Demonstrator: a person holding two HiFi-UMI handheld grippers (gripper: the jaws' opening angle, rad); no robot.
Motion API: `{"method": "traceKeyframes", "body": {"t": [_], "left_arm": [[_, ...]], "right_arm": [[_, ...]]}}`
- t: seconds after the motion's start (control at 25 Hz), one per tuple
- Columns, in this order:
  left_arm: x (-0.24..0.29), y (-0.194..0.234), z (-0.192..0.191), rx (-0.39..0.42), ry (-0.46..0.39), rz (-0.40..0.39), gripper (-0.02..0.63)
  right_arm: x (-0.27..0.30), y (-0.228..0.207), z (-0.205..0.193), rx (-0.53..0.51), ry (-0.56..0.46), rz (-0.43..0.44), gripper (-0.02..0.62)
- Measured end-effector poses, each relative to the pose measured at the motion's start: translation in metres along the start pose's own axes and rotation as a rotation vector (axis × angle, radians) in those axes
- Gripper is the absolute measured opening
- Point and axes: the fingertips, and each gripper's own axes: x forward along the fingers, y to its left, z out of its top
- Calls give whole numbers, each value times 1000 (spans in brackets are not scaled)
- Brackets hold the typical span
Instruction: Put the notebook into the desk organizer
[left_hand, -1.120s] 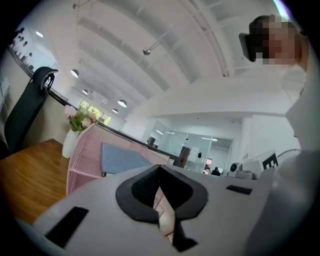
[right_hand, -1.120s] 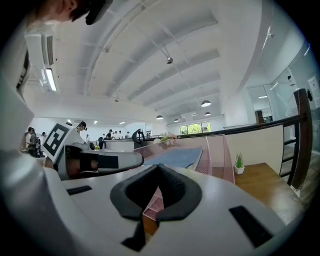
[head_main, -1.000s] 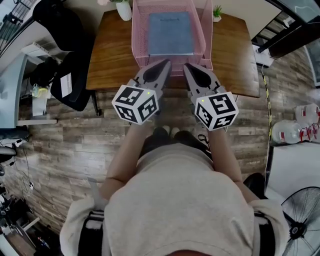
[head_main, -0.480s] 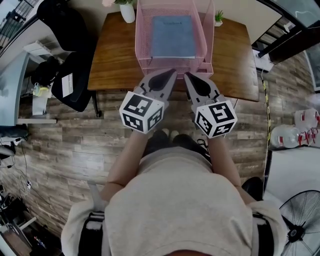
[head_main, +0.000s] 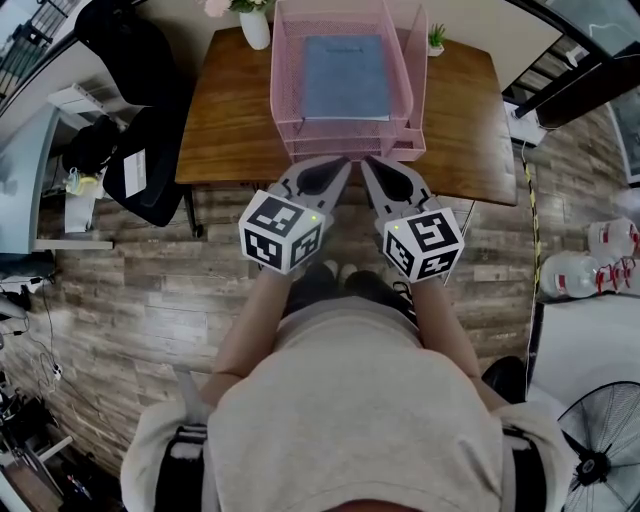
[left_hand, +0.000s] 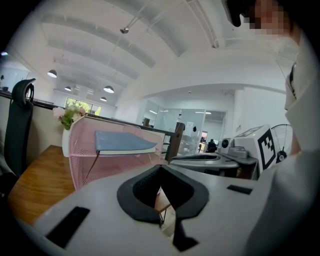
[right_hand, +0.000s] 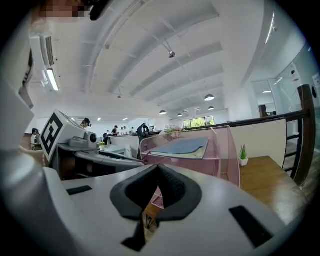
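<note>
A blue notebook (head_main: 345, 75) lies flat in the top tray of the pink mesh desk organizer (head_main: 285, 110) on the wooden desk (head_main: 225, 120). My left gripper (head_main: 340, 165) hangs just off the desk's front edge, short of the organizer. Its jaws have just been opening by a sliver, but they still meet, with nothing between them. My right gripper (head_main: 368, 165) is beside it, shut and empty. In the left gripper view the notebook (left_hand: 125, 142) rests in the organizer (left_hand: 82, 155) beyond the gripper (left_hand: 161, 212). The right gripper view shows the notebook (right_hand: 182, 146) and organizer (right_hand: 220, 150) past the gripper (right_hand: 145, 215).
A white vase of flowers (head_main: 253, 20) and a small potted plant (head_main: 435, 30) stand at the desk's back corners. A black office chair (head_main: 140, 150) is left of the desk. Water bottles (head_main: 590, 260) and a fan (head_main: 600, 450) stand on the floor at the right.
Both grippers have drawn back from over the organizer's front rim to just off the desk's front edge, and their tips are closer together. The notebook has stayed in the tray.
</note>
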Motion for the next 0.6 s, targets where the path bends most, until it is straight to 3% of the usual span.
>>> {"method": "traceKeyframes", "body": {"t": [0.24, 0.6], "left_arm": [[1, 5, -14, -10, 47, 41, 11], [4, 4, -19, -17, 69, 36, 11]], "right_arm": [[1, 6, -5, 4, 17, 11, 9], [2, 3, -12, 2, 42, 12, 9]]}}
